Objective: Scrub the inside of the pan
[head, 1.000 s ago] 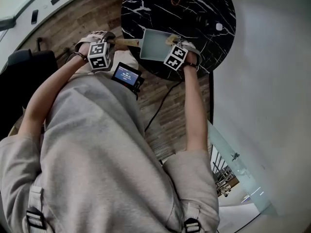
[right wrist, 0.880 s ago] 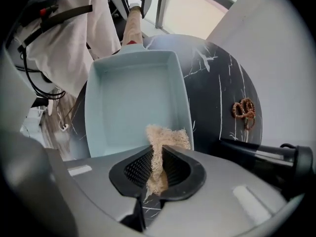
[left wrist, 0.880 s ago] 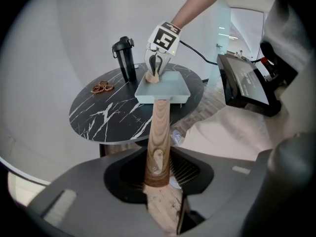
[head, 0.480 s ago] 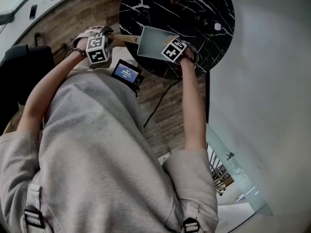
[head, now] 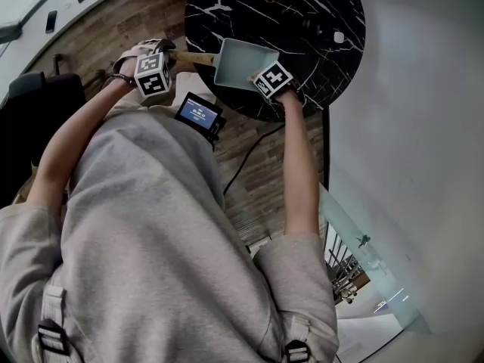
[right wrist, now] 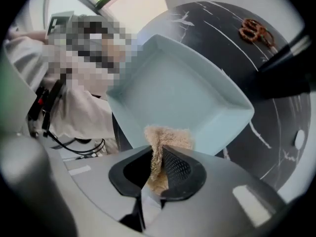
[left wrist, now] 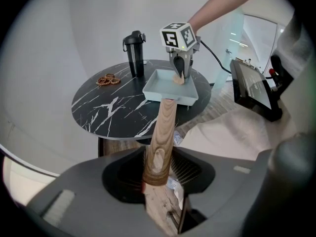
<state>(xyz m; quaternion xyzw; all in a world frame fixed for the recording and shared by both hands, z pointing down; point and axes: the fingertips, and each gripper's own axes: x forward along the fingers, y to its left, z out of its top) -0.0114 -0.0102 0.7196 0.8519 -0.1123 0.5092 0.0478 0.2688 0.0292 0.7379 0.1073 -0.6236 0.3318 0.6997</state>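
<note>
Pan (head: 240,63) sits on the tabletop (head: 302,21), straight ahead of the left gripper (left wrist: 159,169), with its wooden handle (left wrist: 165,127) running back between that gripper's pads. I read the left gripper as spread: it has just been opening, and a gap shows beside the handle. The right gripper (right wrist: 157,169) is pinching a tan scrub pad (right wrist: 170,137). The pad's free end reaches into the pan at the wall nearest that gripper. Beyond the pan, farther from both grippers, are a black flask (left wrist: 135,53) and a string of beads (left wrist: 107,79).
</note>
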